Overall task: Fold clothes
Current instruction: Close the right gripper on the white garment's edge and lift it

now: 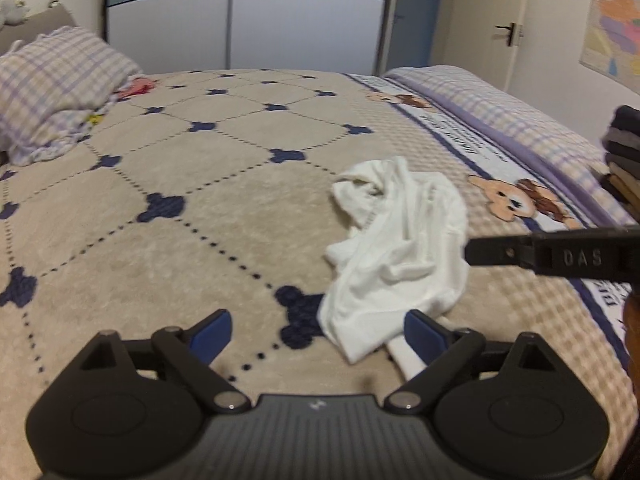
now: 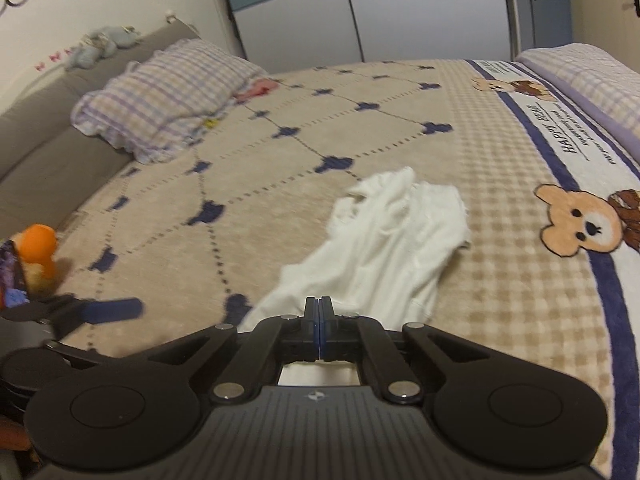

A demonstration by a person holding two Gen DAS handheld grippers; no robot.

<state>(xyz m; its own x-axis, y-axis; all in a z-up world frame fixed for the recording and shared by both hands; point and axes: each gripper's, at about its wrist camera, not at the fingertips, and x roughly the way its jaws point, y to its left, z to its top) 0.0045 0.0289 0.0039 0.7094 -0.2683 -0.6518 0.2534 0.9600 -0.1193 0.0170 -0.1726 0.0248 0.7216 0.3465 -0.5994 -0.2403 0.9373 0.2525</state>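
So the right gripper [image 2: 319, 312] has its blue-lined fingers pressed flat together, and the near edge of the white garment [image 2: 384, 240] runs in under them. It looks like it's pinching the cloth, though the actual bite is hidden behind the fingers. The left gripper [image 1: 318, 330] is spread wide with nothing between its pads, hovering right at the garment's [image 1: 394, 248] near hem, its right-side finger [image 1: 424, 334] over the cloth there.

The garment is a crumpled, soft white knit, bunched into ridges, lying on the bed blanket [image 1: 160, 184] near the bear border. That blanket is fuzzy beige with dotted diamond lines and navy clover shapes, changing to a small check toward the cartoon bear [image 2: 580, 220].

The left view alone shows a stack of dark folded clothes [image 1: 624, 152] at the far right, a wall map [image 1: 612, 28], and the right gripper's black arm with "DAS" moulded into it. The right view alone shows an orange toy [image 2: 40, 252] at the bed's edge, the grey headboard [image 2: 48, 128] and a plush on top. Both show the plaid pillow [image 2: 168, 92].
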